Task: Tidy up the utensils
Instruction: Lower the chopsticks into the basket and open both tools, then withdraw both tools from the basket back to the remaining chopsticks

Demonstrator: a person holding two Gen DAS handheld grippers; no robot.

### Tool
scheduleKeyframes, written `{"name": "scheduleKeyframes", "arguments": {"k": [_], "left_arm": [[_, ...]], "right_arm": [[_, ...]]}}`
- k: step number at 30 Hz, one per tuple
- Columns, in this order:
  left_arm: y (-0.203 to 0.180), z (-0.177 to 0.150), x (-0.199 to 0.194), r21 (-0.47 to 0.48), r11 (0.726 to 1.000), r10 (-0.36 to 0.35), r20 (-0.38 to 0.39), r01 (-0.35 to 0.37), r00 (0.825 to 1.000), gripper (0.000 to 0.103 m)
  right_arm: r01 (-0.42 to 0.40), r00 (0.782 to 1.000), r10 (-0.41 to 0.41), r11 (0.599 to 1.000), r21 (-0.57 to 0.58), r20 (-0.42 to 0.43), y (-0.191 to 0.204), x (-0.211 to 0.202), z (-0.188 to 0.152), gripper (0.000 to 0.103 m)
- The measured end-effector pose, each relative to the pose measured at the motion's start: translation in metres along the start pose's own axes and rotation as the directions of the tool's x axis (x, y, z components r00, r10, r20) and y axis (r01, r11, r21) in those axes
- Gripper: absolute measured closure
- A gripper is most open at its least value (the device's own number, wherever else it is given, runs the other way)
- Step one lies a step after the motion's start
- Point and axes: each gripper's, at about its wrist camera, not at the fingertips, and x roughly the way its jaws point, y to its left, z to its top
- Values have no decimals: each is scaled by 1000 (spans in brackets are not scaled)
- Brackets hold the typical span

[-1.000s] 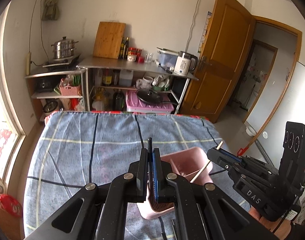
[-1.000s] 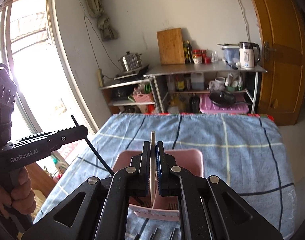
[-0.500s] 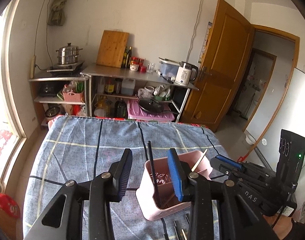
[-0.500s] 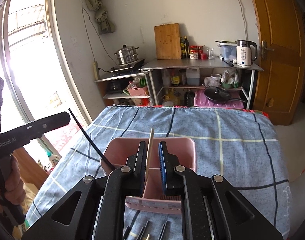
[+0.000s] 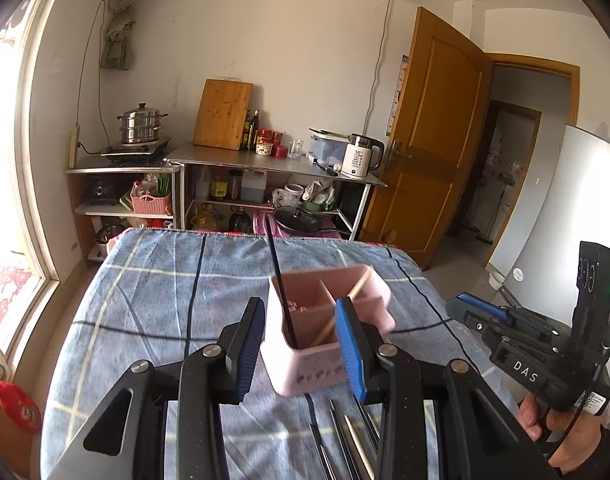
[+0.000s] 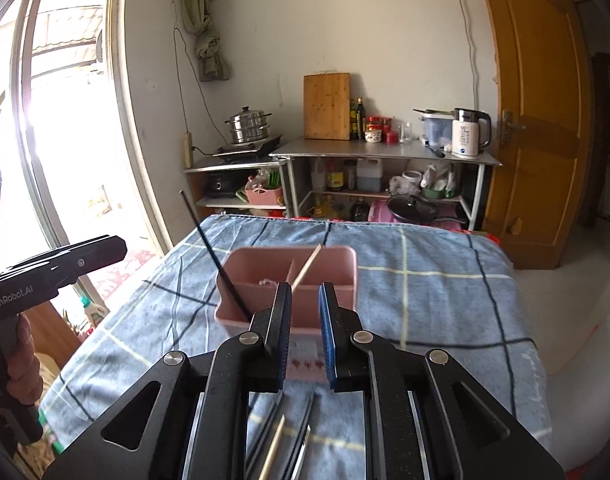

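A pink divided holder (image 5: 325, 360) (image 6: 337, 264) stands on the blue checked cloth. A black chopstick (image 5: 279, 280) (image 6: 213, 248) leans in its left compartment. A wooden chopstick (image 5: 355, 290) (image 6: 308, 266) leans across the divider. My left gripper (image 5: 301, 344) is open just in front of the holder, its pads either side of the near wall without touching. My right gripper (image 6: 305, 332) (image 5: 485, 316) is near the holder's front, its jaws opening with nothing between them. Several loose chopsticks (image 5: 345, 436) (image 6: 281, 436) lie on the cloth under the grippers.
The clothed table (image 5: 153, 304) ends at a far edge, and metal shelves (image 5: 273, 168) with pots, bottles and a kettle stand behind it. A window (image 6: 65, 120) is on the left, a wooden door (image 5: 429, 128) on the right. A hand (image 5: 561, 436) grips the right tool.
Both grippers went from shut to open, letting go of the black and the wooden chopstick, which now stand in the holder. Both grippers pulled back toward the near side of the table.
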Motion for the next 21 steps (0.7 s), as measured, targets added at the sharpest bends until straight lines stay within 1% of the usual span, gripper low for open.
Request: {"name": "scheduleKeyframes", "arguments": {"k": [9, 13, 21], "left_arm": [[-16, -57, -34, -2, 1000, 13, 11, -13, 1000, 67], [-22, -84, -46, 13, 1000, 29, 9, -29, 1000, 67], [-38, -121, -60, 52, 998, 35, 2, -35, 999, 67]], "right_arm": [[33, 999, -33, 999, 1, 14, 0, -42, -44, 88], [47, 999, -47, 999, 1, 11, 1, -57, -65, 88], [58, 998, -58, 998, -15, -13, 8, -77, -106, 88]]}}
